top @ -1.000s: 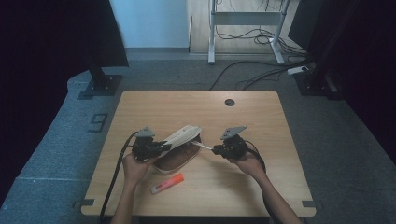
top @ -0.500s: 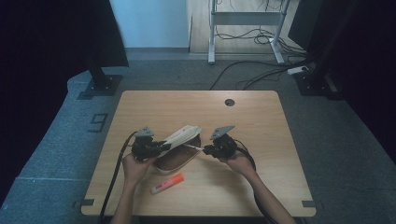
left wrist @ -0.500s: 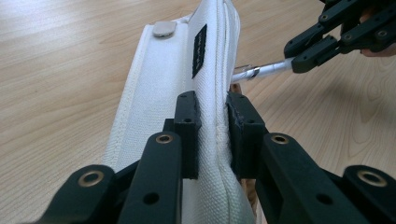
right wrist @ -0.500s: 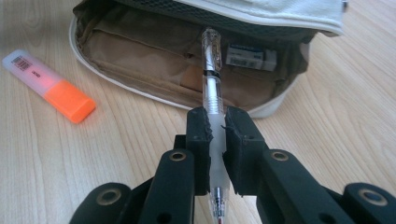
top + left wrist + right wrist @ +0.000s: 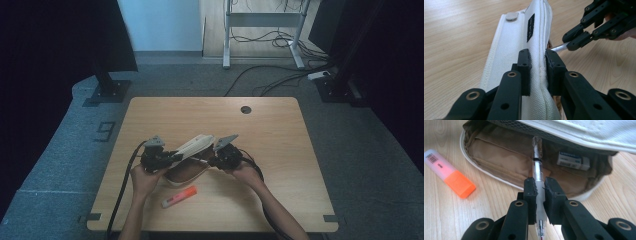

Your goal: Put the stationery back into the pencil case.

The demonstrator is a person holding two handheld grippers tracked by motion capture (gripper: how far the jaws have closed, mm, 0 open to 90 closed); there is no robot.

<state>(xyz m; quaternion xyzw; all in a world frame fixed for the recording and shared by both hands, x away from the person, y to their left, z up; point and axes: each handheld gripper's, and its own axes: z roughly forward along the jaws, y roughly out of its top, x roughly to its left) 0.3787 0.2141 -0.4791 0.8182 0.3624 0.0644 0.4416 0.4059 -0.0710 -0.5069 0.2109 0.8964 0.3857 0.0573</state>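
Nearest, clamping a clear pen (image 5: 537, 173) between the closed jaws of the right gripper (image 5: 539, 188), cap end pointing into the open pencil case (image 5: 506, 167) and just crossing its rim. Lying just left on the table (image 5: 280, 165), an orange highlighter (image 5: 450, 173), not yet packed. Further in, resting against the brown lining, a white eraser (image 5: 573, 160). Beyond that, pinching the white lid (image 5: 524, 37) at its zipped edge with the left gripper (image 5: 537, 72), holding it raised over the case with both jaws shut on the fabric. Risking 2 things from here — catching the cap on the lid's mesh underside if driven in too high, or letting the lid sag onto the pen if the pinch slips.
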